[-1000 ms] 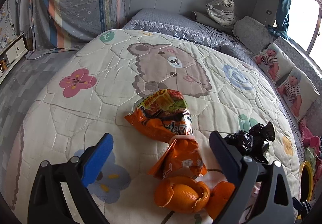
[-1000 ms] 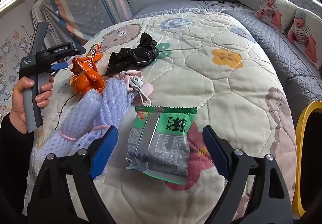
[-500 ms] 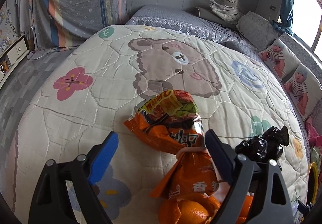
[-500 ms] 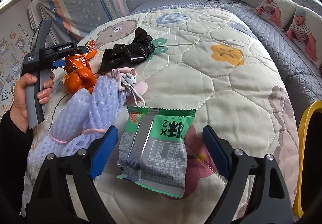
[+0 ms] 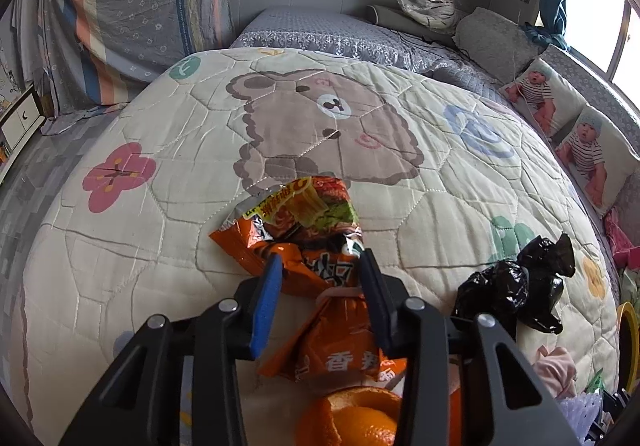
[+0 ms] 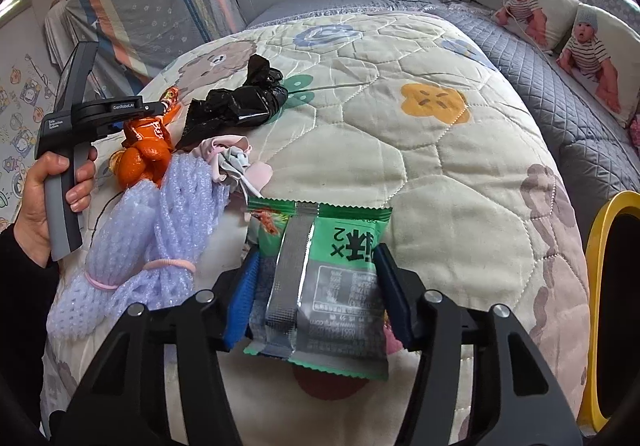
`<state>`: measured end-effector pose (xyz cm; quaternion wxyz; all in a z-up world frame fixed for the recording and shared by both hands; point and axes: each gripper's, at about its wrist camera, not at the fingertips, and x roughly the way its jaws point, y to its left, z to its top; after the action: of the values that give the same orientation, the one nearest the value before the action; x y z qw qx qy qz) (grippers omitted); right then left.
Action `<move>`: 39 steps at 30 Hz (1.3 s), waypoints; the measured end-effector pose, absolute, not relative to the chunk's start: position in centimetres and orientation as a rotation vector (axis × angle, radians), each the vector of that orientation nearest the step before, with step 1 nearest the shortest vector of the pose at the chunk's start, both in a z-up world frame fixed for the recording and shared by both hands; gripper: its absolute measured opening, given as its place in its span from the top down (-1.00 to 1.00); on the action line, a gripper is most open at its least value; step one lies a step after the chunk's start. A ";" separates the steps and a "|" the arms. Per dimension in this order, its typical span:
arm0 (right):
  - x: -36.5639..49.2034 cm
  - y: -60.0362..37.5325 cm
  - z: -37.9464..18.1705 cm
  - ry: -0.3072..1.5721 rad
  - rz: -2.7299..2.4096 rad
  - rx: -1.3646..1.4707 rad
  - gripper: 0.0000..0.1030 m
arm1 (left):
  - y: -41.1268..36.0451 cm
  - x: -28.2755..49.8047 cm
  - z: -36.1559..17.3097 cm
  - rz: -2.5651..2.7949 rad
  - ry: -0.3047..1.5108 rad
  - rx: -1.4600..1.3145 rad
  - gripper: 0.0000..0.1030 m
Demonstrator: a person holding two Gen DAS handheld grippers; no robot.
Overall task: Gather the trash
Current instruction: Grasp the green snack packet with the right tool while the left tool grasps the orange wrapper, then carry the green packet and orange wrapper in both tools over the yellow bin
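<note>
My left gripper (image 5: 320, 272) has just been closing; its blue pads now sit against both sides of the orange snack wrapper (image 5: 304, 230), so I read it as clamped on the wrapper. The wrapper lies on the bear quilt (image 5: 120, 246), its lower half partly covered by the gripper frame. Below it, orange peel (image 5: 356, 418) is cut off by the bottom edge and the right finger. To the right, a crumpled black plastic bag (image 5: 516, 286) rests on the quilt, apart from the wrapper.

My right gripper (image 6: 316, 278) has also just been closing. The green snack packet (image 6: 328, 270) sits between the pads, seam side up, and both pads meet its edges; I take that as a grip on the packet. Its near end hangs over the gripper body, and what lies under it I cannot see.

From the right wrist view, a purple foam net (image 6: 144, 230) bound with a pink elastic lies left of the packet, with a small bundle of pink and grey cloth (image 6: 232, 161) at its top; what that bundle is, I cannot make out. A yellow rim (image 6: 600, 230) shows at the right edge, mostly cut off. The left hand (image 6: 44, 197) shows at the frame's left.
</note>
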<state>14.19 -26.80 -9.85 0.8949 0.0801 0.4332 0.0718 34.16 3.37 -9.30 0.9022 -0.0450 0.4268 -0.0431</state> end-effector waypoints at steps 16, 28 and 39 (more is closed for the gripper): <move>12.7 -28.0 -8.2 0.848 0.143 0.208 0.26 | 5.6 31.7 -6.3 -0.099 0.788 -0.157 0.48; 12.0 -27.8 -7.0 0.821 0.152 0.201 0.26 | 6.2 29.8 -3.8 -0.147 0.733 -0.181 0.96; 12.1 -27.9 -7.2 0.824 0.163 0.209 0.26 | 1.7 32.8 -5.2 -0.120 0.785 -0.098 -0.33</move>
<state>12.11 -27.88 -7.21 0.9078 0.1011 0.3994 0.0789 32.82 1.65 -5.18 0.9209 -0.0478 0.3823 -0.0586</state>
